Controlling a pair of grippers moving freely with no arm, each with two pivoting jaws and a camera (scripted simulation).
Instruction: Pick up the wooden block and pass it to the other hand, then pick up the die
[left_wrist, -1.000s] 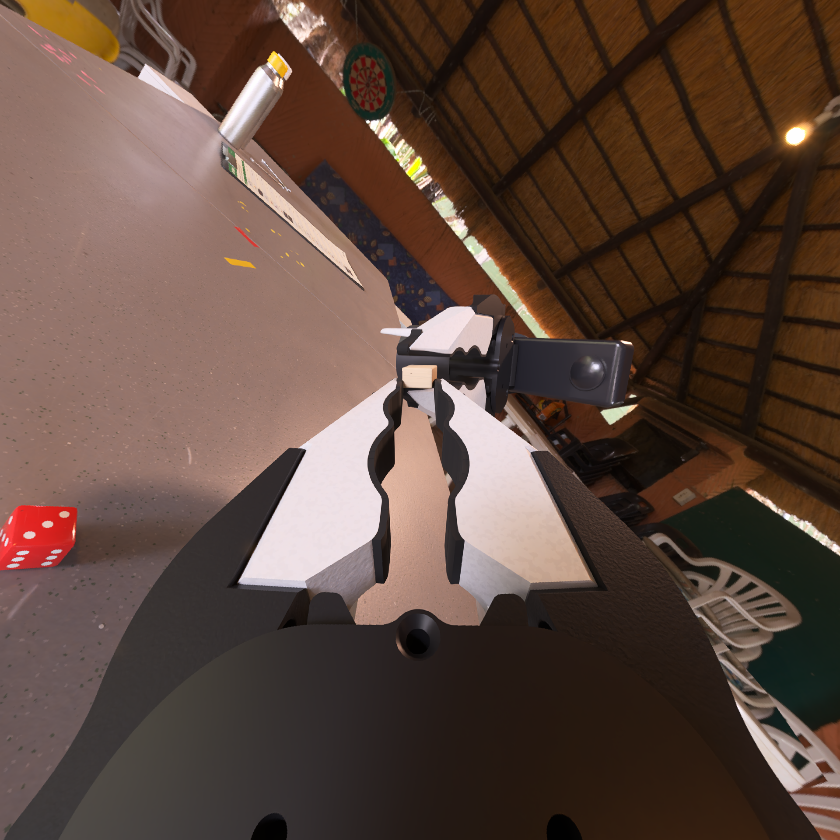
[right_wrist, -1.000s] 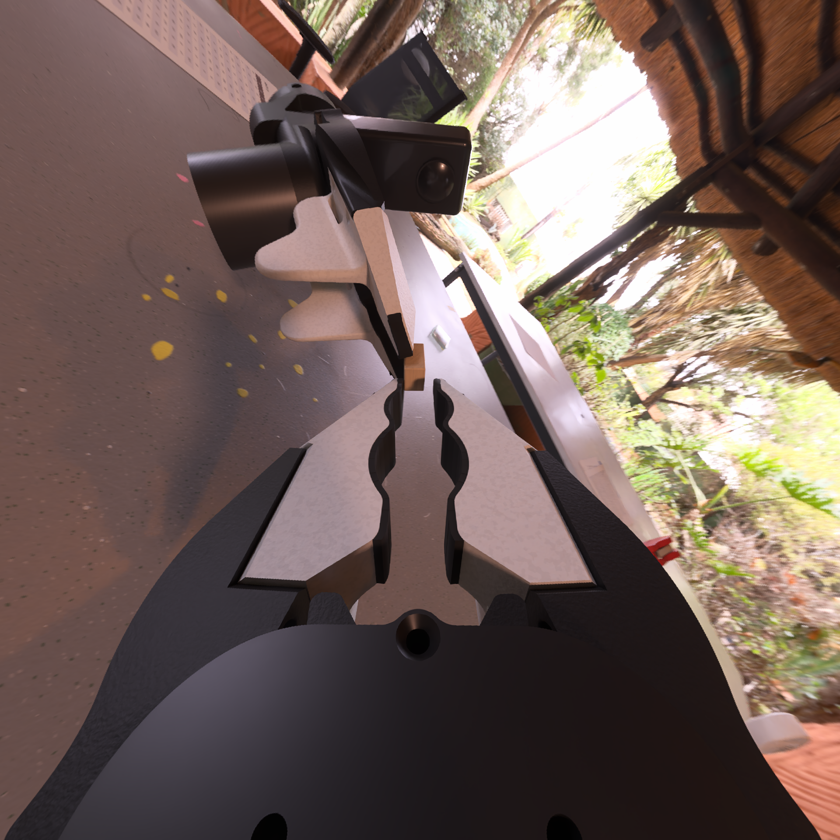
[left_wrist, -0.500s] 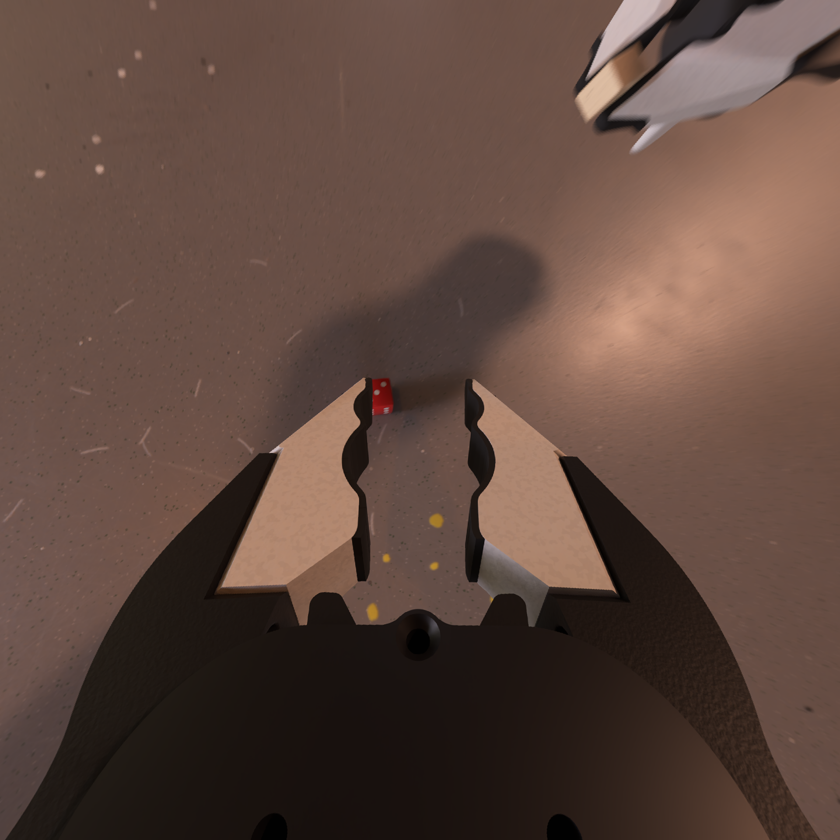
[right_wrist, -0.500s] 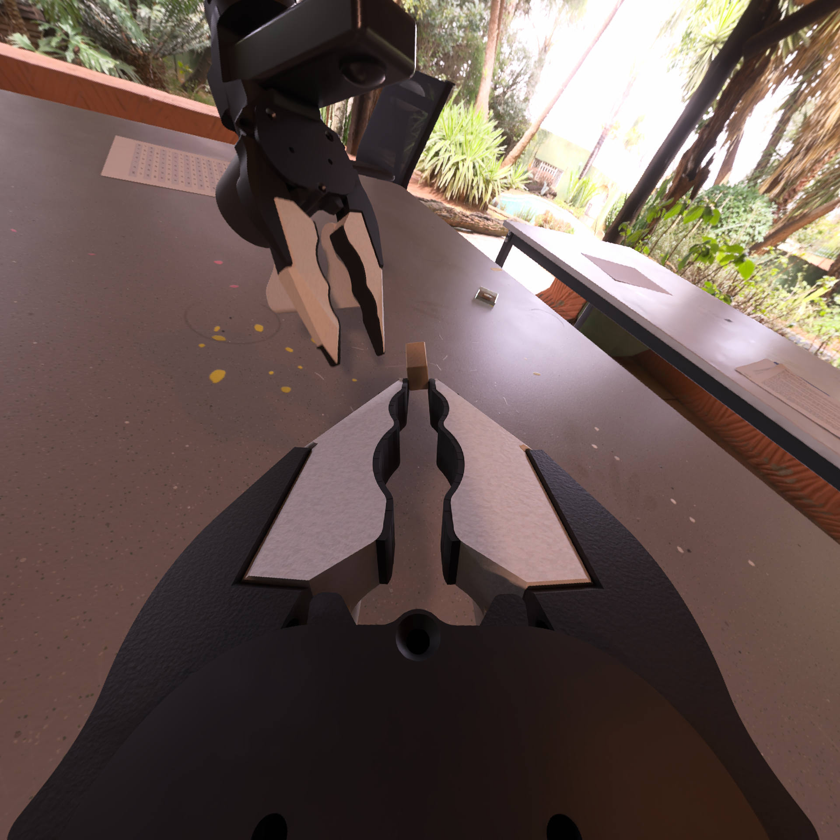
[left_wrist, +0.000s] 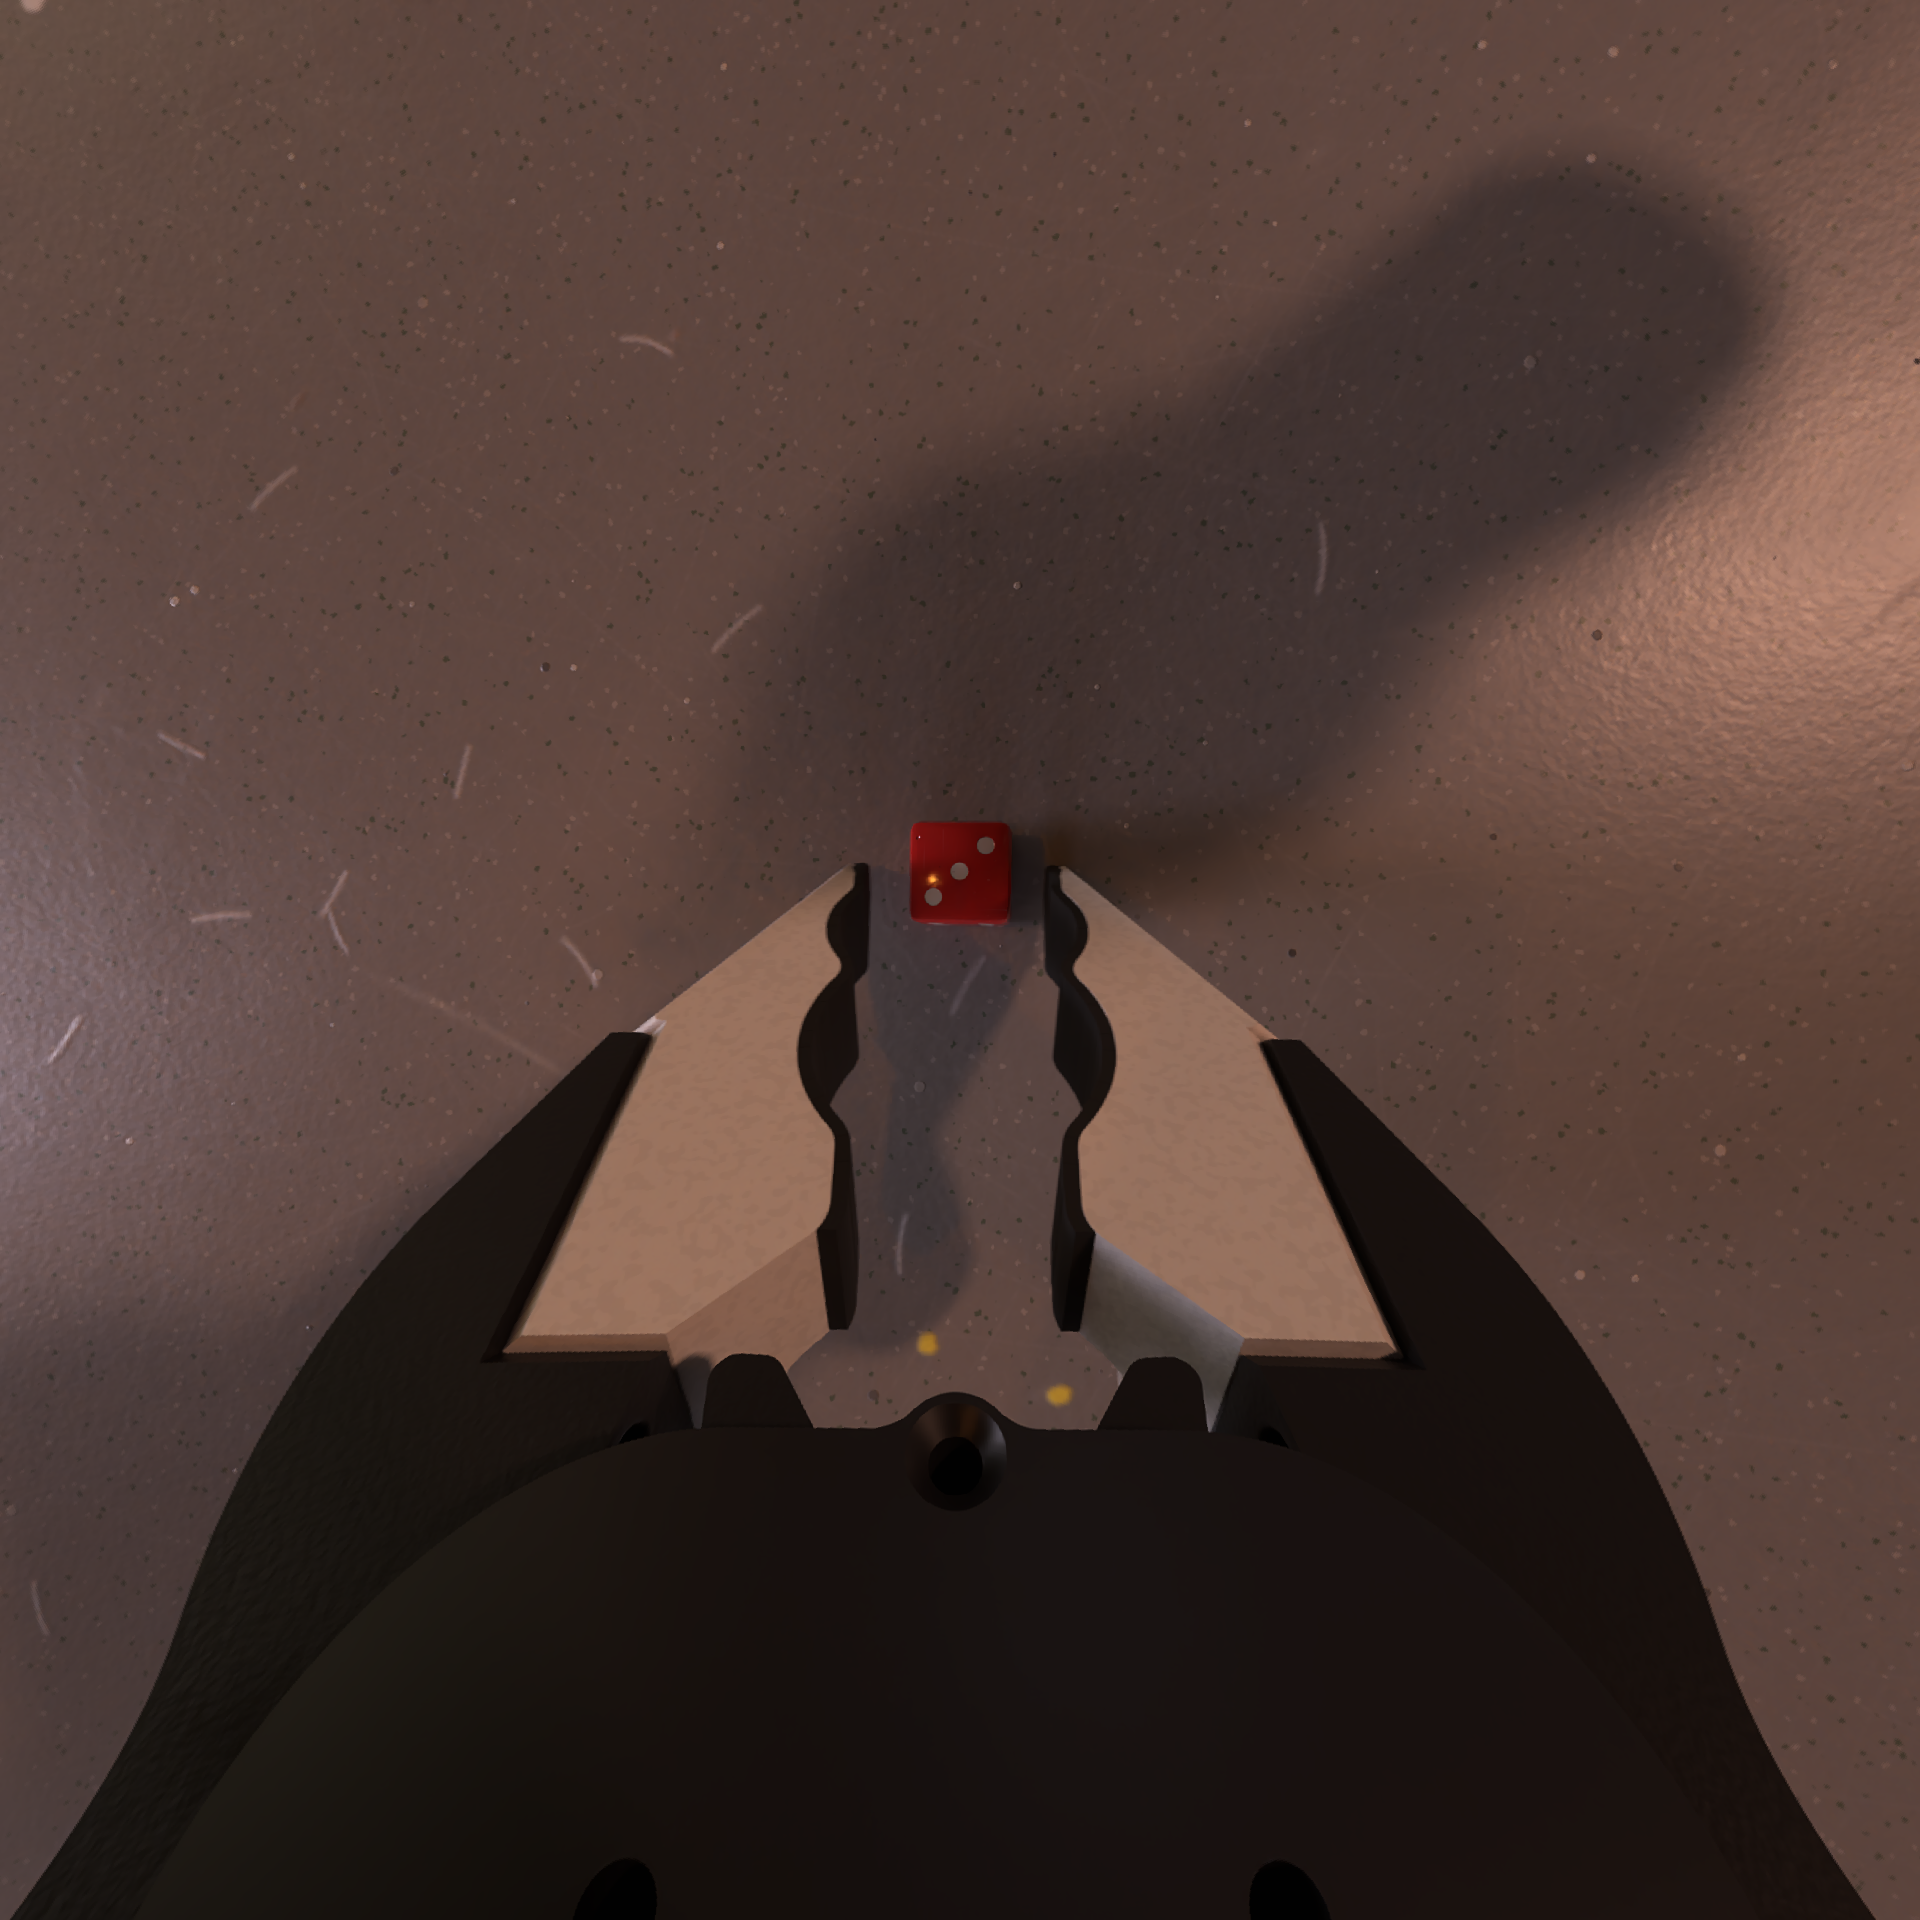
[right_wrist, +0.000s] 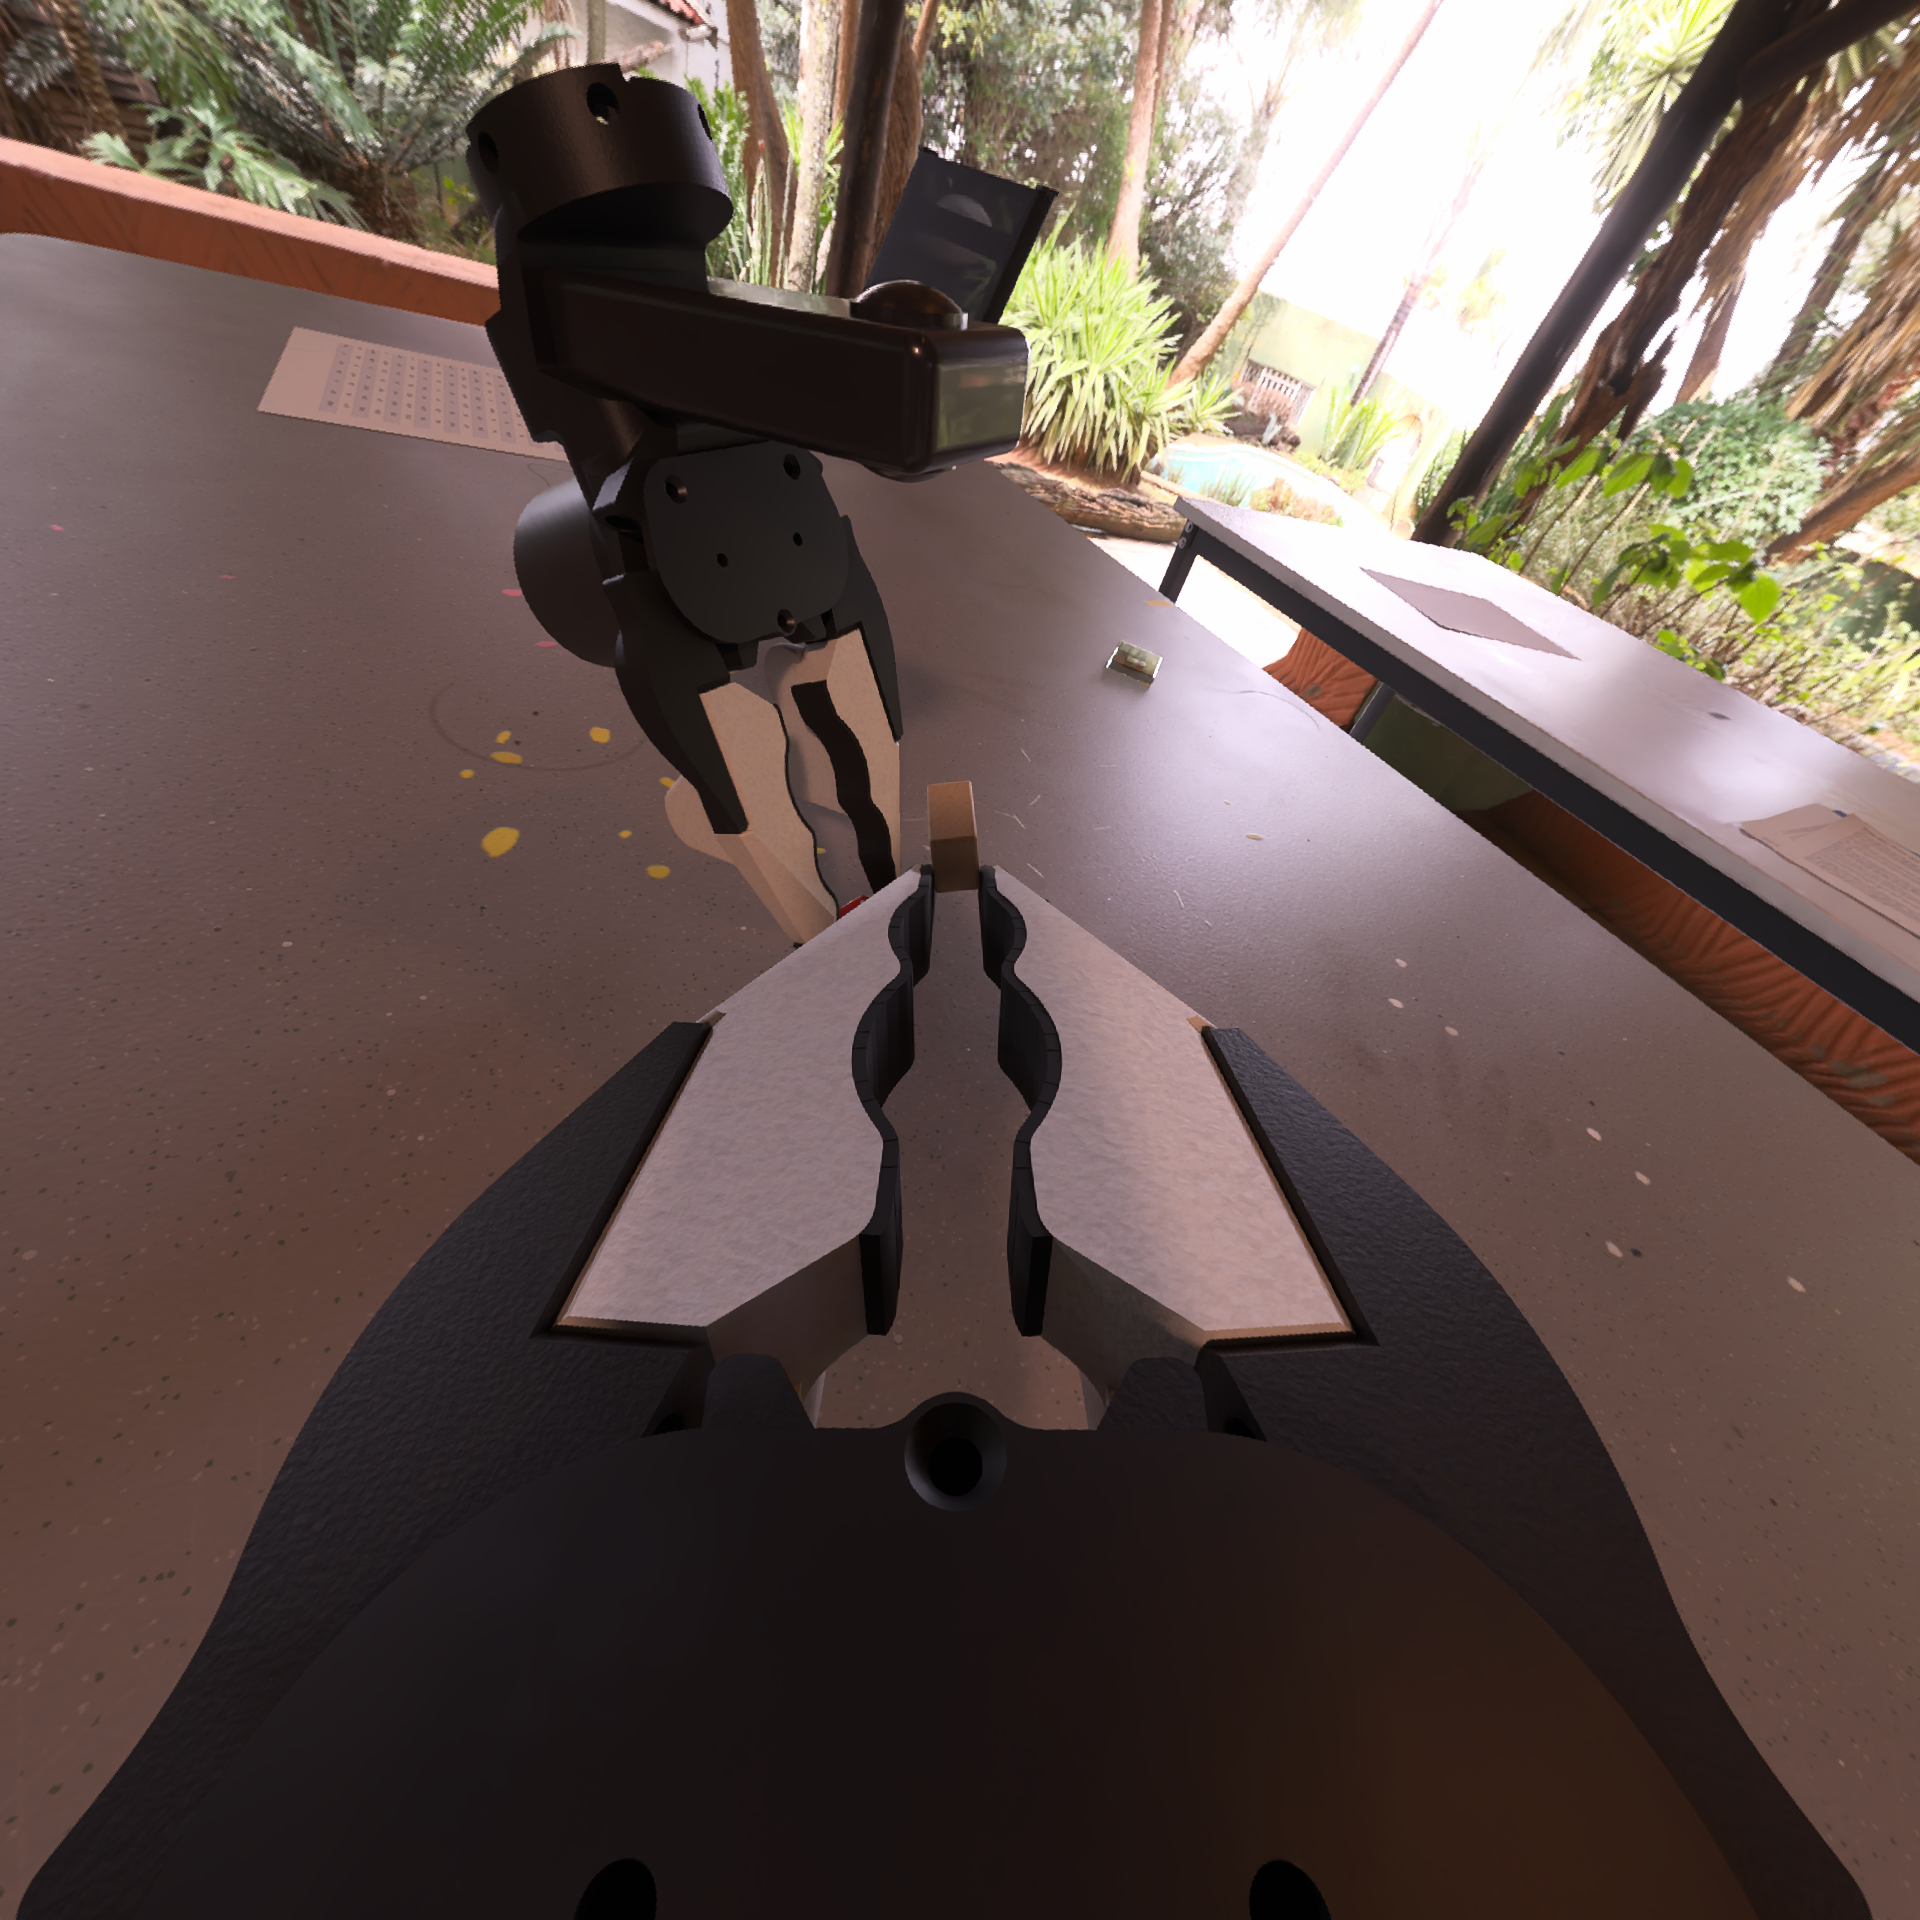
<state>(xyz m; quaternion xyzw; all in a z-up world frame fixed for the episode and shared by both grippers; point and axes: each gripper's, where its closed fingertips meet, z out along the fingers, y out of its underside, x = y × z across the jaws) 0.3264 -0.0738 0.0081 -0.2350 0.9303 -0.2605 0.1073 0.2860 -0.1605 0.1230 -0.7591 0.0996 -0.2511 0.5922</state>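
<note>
Change since half a second ago: in the left wrist view the red die now sits centred between the fingertips of the left gripper; earlier it lay against the left-hand finger and looked smaller. The other gripper's tips, seen in the upper right corner then, are gone from this view.

Change in the right wrist view: the left gripper has come lower and closer, with its tips down near the table; the wooden block is in the same place.

Left claw: spread wide, a finger on each side of the die, with small gaps showing on both sides. It points straight down at the table.

Right claw: narrow, clamped on the lower part of the wooden block, which stands upright above the fingertips of the right gripper.

Die: resting on the brown speckled table, face with three white dots up.

Only the left wrist view shows: the whole die and a long dark shadow stretching to the upper right.

Only the right wrist view shows: the block, yellow paint spots, a sheet of paper at the far left, a small square object, a second table and garden plants beyond. Of the die, just a red sliver appears beside the left gripper's tips.
</note>
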